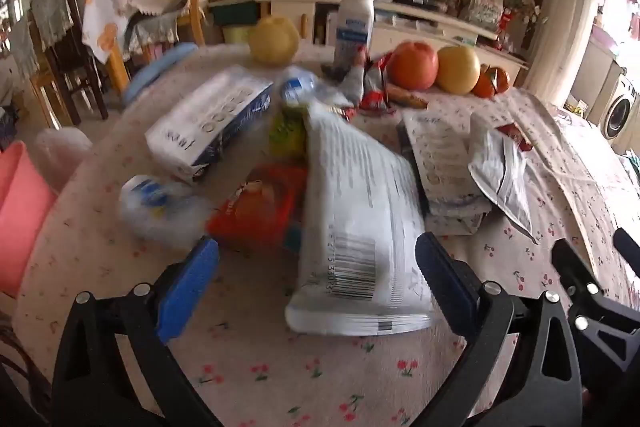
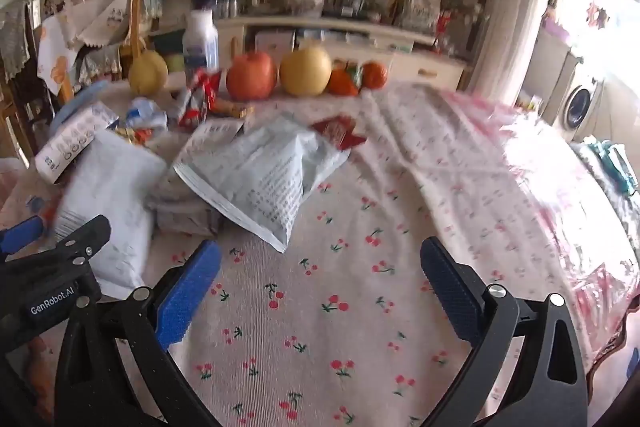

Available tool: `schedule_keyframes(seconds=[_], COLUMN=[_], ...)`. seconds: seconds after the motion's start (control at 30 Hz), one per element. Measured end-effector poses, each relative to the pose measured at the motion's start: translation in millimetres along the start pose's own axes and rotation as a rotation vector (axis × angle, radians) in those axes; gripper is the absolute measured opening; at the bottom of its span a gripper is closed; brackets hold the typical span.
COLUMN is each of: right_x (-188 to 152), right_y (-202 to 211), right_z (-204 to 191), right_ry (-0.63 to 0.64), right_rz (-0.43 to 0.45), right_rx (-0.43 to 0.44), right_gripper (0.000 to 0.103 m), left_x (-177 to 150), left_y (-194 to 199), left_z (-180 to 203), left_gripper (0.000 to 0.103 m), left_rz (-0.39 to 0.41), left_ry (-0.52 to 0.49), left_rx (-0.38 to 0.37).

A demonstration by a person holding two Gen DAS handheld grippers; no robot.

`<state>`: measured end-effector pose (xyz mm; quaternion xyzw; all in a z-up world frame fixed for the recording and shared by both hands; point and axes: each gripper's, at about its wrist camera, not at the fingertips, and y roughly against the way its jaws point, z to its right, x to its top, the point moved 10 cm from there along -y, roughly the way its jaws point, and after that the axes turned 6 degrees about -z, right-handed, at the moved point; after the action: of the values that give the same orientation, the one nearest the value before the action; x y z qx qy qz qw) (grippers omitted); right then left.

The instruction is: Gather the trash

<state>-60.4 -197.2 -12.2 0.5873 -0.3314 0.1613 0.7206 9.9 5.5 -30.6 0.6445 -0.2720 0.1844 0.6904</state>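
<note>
My left gripper (image 1: 318, 287) is open, its blue pads on either side of the near end of a white printed bag with a barcode (image 1: 356, 227), not gripping it. The same bag shows in the right wrist view (image 2: 112, 203). Around it lie an orange-red wrapper (image 1: 256, 207), a crumpled plastic wrapper with blue print (image 1: 160, 203), a white and blue box (image 1: 208, 123) and a grey-white pouch (image 1: 500, 171). My right gripper (image 2: 320, 287) is open and empty above the cherry-print tablecloth (image 2: 320, 307), near the grey-white pouch (image 2: 260, 179) and a red wrapper (image 2: 340, 131).
Fruit stands in a row at the table's far edge: a red one (image 2: 252, 75), a yellow one (image 2: 306, 71), small orange ones (image 2: 360, 79), a pear (image 2: 148, 73). A white bottle (image 2: 200, 43) stands behind. A pink bin (image 1: 20, 211) is left of the table.
</note>
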Motion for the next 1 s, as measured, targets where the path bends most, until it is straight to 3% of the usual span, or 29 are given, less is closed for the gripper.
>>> schedule_keyframes(seconds=[0.4,0.6,1.0], right_x=[-16,-23,-33], right_y=[55,85,111], right_z=[-2,-5,-13], right_ry=[-0.035,-0.04,0.001], right_rz=[0.117,0.19,0.246], right_rx=[0.016,0.018,0.02], right_gripper=[0.099,0.099,0.099], left_x=[-16,-24,-28], left_y=[58,83,108], left_z=[-30,-47,-76], left_gripper=[0.099,0.099,0.099], left_rz=[0.12,0.179,0.246], left_ry=[-0.067,-0.05,0.005], left_rx=[0.053,0.053,0.042])
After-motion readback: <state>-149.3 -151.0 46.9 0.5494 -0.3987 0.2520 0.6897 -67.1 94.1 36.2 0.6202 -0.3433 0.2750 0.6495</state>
